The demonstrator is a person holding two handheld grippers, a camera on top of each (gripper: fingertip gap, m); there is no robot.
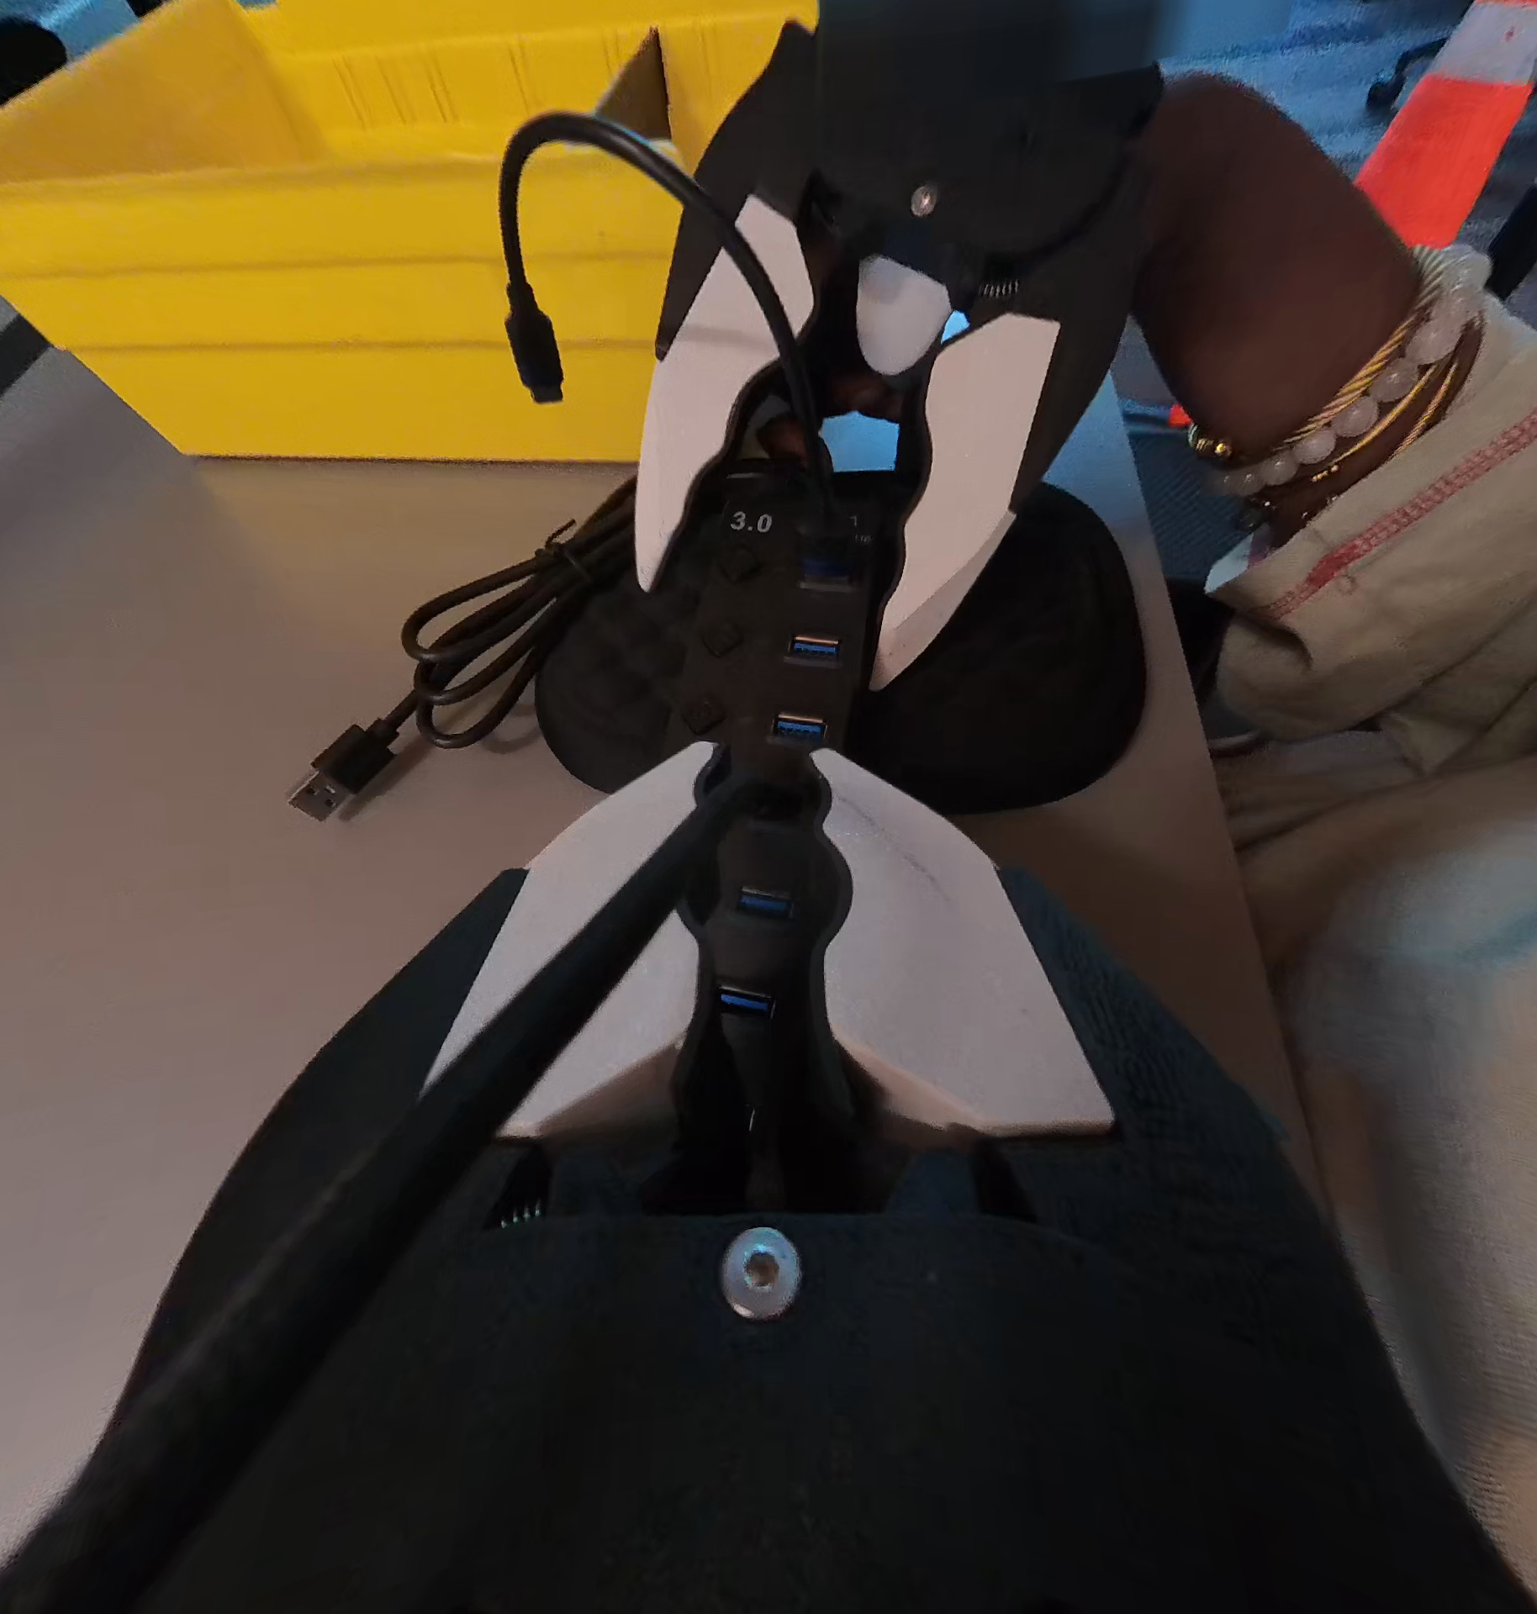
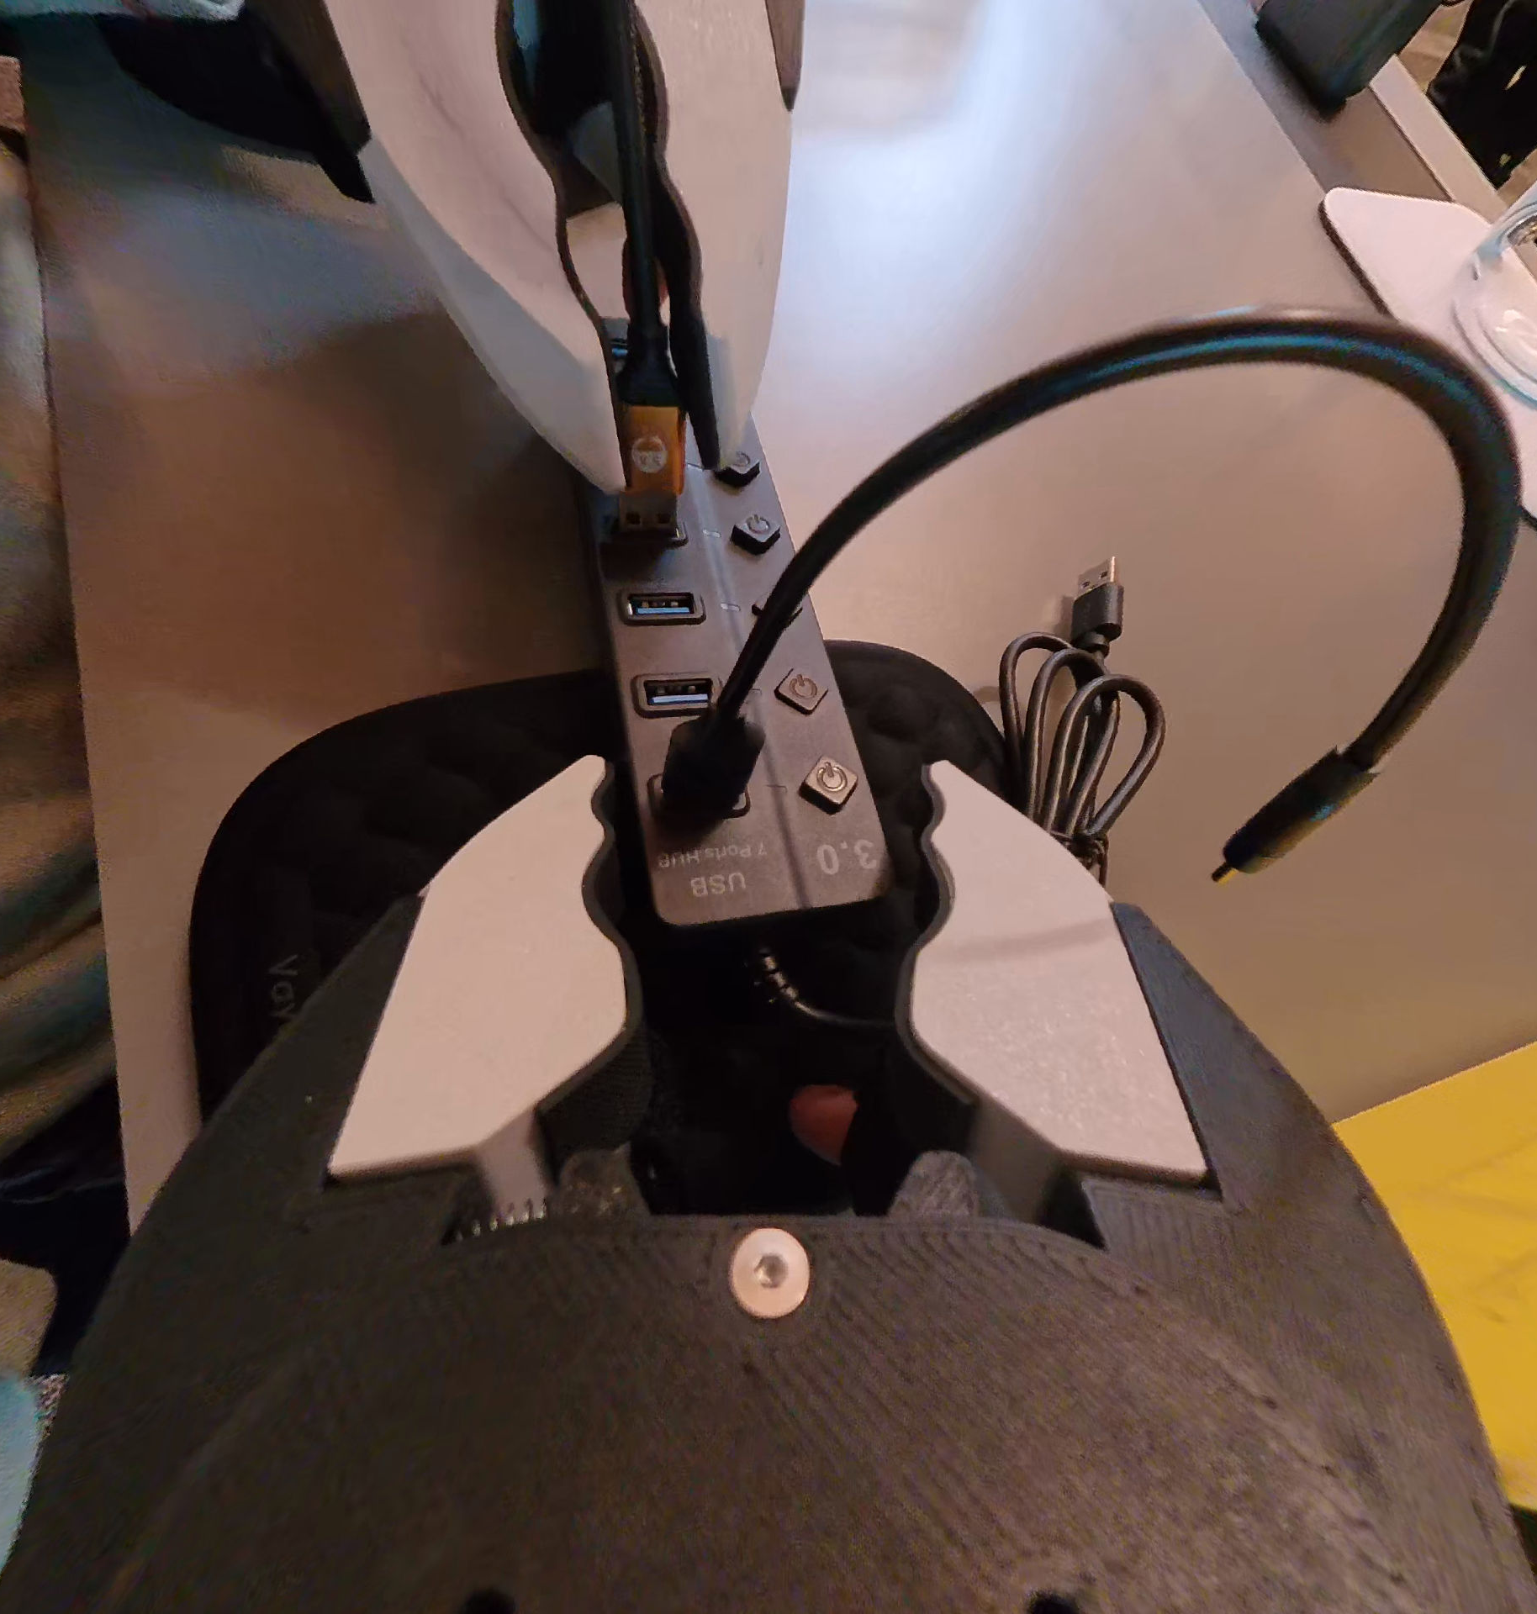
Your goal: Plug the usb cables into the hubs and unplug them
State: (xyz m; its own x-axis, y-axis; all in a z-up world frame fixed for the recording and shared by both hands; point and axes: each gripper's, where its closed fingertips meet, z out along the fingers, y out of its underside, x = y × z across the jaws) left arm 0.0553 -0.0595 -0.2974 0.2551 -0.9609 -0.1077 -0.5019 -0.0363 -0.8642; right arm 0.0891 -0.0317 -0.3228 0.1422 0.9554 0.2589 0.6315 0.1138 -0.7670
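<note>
My left gripper point(image 2: 651, 454) clamps the orange plug point(image 2: 651, 458) at a hub point(image 2: 730, 699) port for insertion; my right gripper point(image 2: 765, 838) stands apart, straddling the hub's end.

Smooth grey-beige desk point(image 1: 136, 664) fills most of both views, matte top, soft light sheen on far part in right wrist view. Large yellow plastic bin point(image 1: 311, 262) at far left of desk in left wrist view; yellow corner point(image 2: 1464, 1240) near right in right wrist view. Orange-and-white striped post point(image 1: 1464, 113) far right, beyond desk edge. White flat stand base point(image 2: 1394, 253) far right in right wrist view, clear glass-like object point(image 2: 1525, 323) on it. Floor beyond desk dim, blurred.
</note>
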